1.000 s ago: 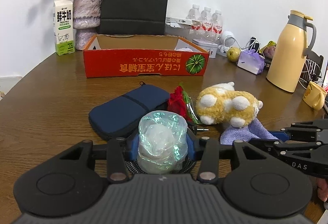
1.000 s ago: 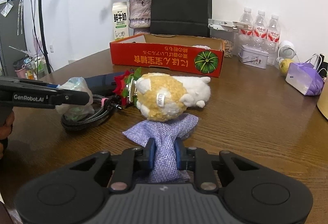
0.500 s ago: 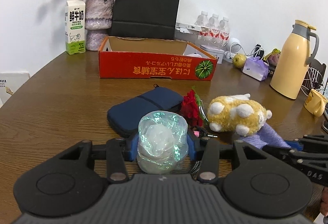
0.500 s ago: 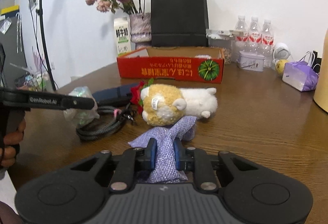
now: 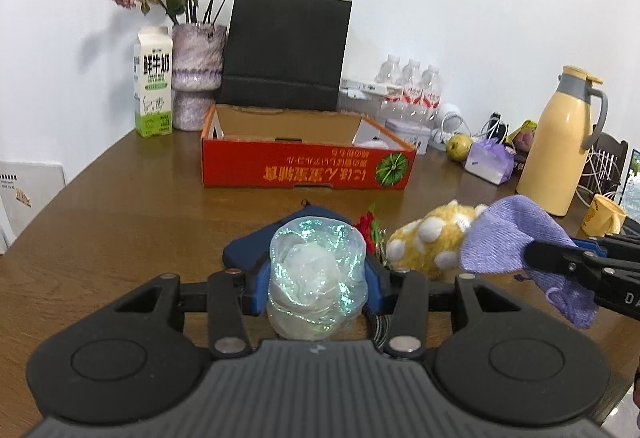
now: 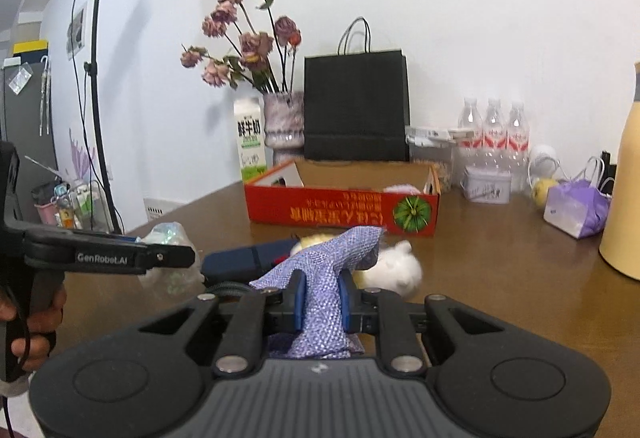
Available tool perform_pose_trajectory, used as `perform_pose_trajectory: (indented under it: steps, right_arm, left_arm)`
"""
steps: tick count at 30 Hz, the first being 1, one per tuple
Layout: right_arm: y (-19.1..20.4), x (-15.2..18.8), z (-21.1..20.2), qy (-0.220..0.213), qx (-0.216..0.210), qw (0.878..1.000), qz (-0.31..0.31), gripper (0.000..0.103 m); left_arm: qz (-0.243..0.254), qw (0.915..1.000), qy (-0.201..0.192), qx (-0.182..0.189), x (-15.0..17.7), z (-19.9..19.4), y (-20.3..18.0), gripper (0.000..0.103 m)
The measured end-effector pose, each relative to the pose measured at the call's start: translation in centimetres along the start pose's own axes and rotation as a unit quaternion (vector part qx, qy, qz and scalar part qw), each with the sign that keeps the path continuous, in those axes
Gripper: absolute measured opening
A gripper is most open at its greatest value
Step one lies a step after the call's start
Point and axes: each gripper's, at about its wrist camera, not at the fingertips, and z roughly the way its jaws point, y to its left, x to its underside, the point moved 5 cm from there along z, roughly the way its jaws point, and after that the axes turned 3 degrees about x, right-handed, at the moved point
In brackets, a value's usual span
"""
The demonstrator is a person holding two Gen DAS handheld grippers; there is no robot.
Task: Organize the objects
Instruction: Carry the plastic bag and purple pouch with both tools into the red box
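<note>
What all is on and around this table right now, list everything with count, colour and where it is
cardboard box: 1, red, open, table centre back
paper bag: 1, black, behind the box
vase of dried flowers: 1, mauve, left of the bag
milk carton: 1, white and green, left of the vase
water bottles: 3, clear, right of the bag
thermos jug: 1, cream, far right
mug: 1, yellow, beside the jug
plush toy: 1, yellow and white, lying before the box
pouch: 1, navy, left of the plush
light stand: 1, black, off the table, left
left claw: shut on iridescent wrapped bundle
right claw: shut on purple cloth
</note>
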Motion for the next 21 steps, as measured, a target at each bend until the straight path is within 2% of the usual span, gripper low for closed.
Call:
perform_pose_trajectory:
  steps: [10, 21]
  right_arm:
    - [0.8, -2.7, 1.3, -0.030, -0.009, 0.999, 0.005, 0.016]
    - [0.8, -5.5, 5.0, -0.045, -0.012, 0.999, 0.013, 0.016]
  left_arm:
    - [-0.002, 0.9998, -0.021, 0.000, -2.3, 0.2, 0.0, 0.046]
    - [-0.018, 0.9989, -0.043, -0.001, -5.4, 2.4, 0.8, 0.046]
